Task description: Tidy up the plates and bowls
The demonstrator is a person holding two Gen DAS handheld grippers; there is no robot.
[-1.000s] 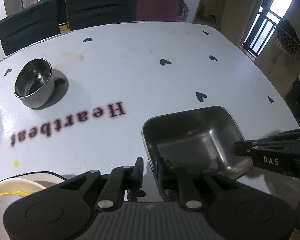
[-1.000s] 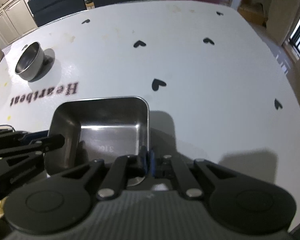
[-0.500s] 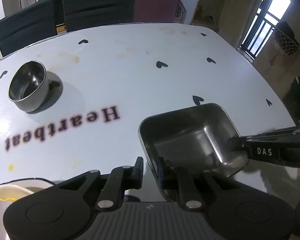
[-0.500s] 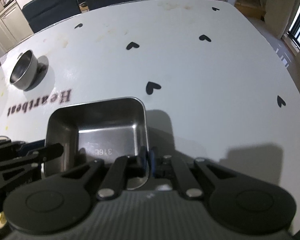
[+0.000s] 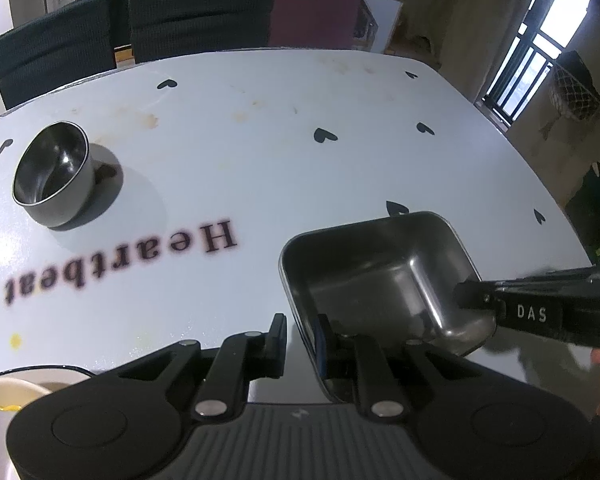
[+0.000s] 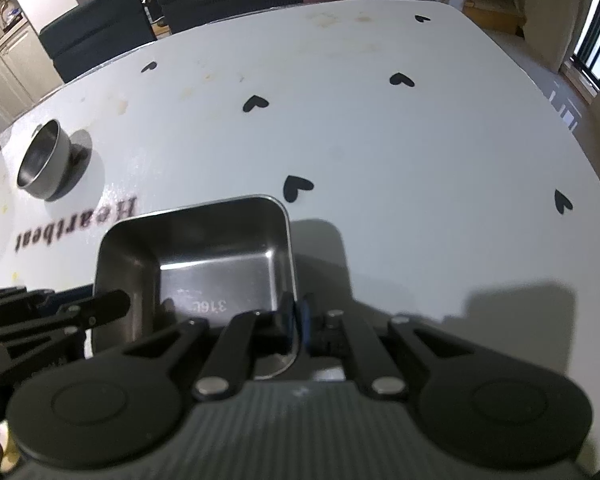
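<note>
A rectangular steel tray (image 5: 380, 280) is held above the white table between both grippers. My left gripper (image 5: 302, 336) straddles its near-left rim with a gap between its jaws, which do not look closed on the rim. My right gripper (image 6: 296, 318) is shut on the tray's (image 6: 216, 256) right rim; it also shows in the left wrist view (image 5: 476, 300). A round steel bowl (image 5: 50, 176) stands at the far left; it also shows in the right wrist view (image 6: 42, 160). A white plate with a dark rim (image 5: 4, 400) lies at the near left.
The white table (image 5: 260, 140) carries black hearts and the word "Heartbeat" (image 5: 120, 256). Dark chairs (image 5: 196, 12) and a maroon one (image 5: 316, 12) stand along the far edge. The table's right edge (image 6: 580, 152) drops to the floor.
Both grippers and the tray have moved forward and risen over the table. The round bowl and lettering appear nearer. The hold on the tray is unchanged.
</note>
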